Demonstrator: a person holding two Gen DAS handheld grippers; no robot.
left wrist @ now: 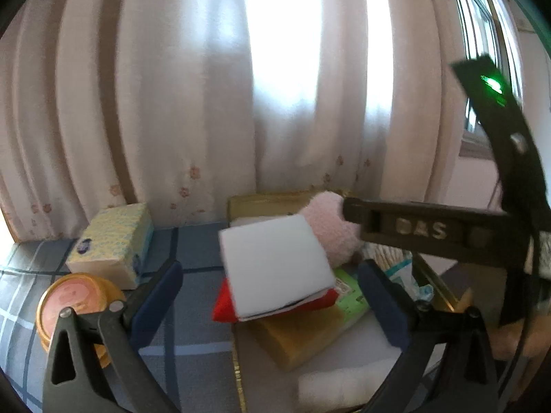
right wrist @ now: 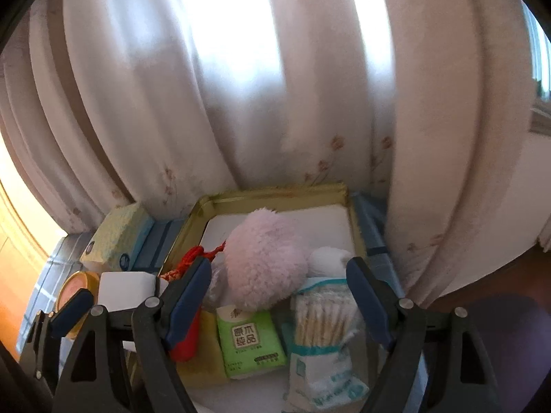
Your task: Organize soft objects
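Both claws stand in front of a pale curtain [right wrist: 241, 103], above a surface covered with a blue checked cloth [left wrist: 193, 337]. The left claw [left wrist: 272, 296] is wide open and holds nothing; its two blue pads are well apart, and between them I see a white foam block [left wrist: 272, 261] that lies tilted on a red soft pouch [left wrist: 224, 306], at the left edge of a golden tin tray [right wrist: 275, 194]. The right claw [right wrist: 279, 296] is open too, its blue fingers [right wrist: 368, 299] spread over the tray, not touching anything that I can see. Inside the tray lie the soft things: a pink plush toy [right wrist: 265, 258] in the middle, a green tissue pack [right wrist: 249, 340] just in front of it, a yellow sponge [right wrist: 203, 351] to the left of the pack, and a bag of cotton swabs [right wrist: 320, 327] to the right, partly under the plush toy. A red tassel cord [right wrist: 196, 258] lies beside the plush toy, near the left wall of the tray. Outside the tray, on the cloth, stands a yellow tissue box [left wrist: 113, 241] close to the curtain, and just in front of it a round orange tin [left wrist: 74, 303]. In the left wrist view, the right claw's black body crosses the right side and touches the plush toy.
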